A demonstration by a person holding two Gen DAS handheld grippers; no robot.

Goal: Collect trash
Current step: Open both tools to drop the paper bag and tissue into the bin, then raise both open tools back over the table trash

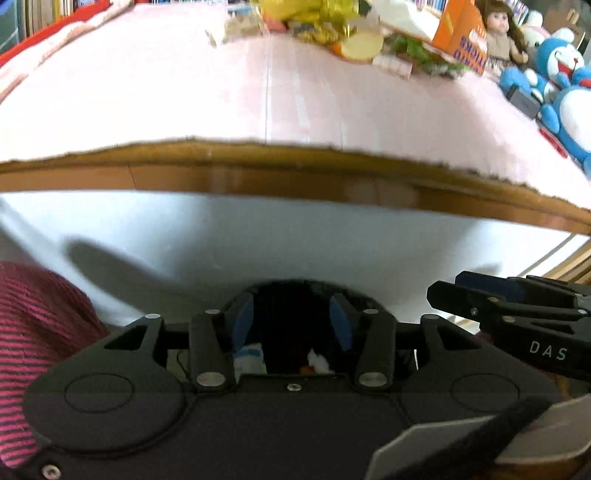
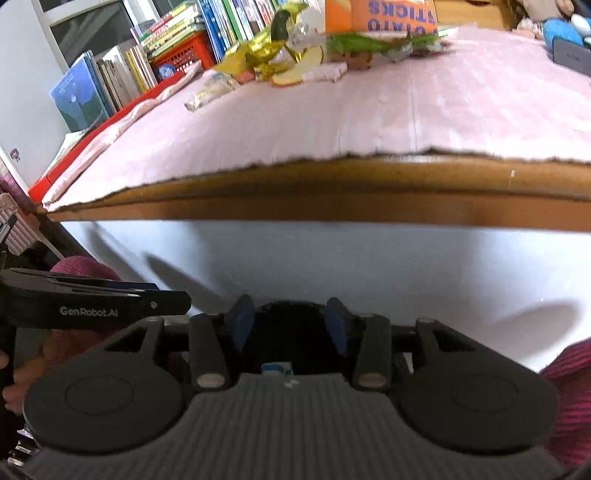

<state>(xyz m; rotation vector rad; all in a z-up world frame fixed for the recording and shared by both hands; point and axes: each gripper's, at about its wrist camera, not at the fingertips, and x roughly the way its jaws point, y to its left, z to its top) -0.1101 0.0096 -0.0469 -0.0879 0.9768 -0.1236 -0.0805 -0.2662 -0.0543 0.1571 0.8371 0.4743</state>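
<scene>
Both hand-held grippers point down below the wooden front edge of the desk [image 1: 295, 177], over a white surface. The left hand-held gripper [image 1: 291, 325] and the right hand-held gripper [image 2: 290, 325] stand partly open, gripping nothing. Ahead, across bare pink paper, the pile of wrappers and food scraps [image 1: 332, 29] lies at the desk's far side.
</scene>
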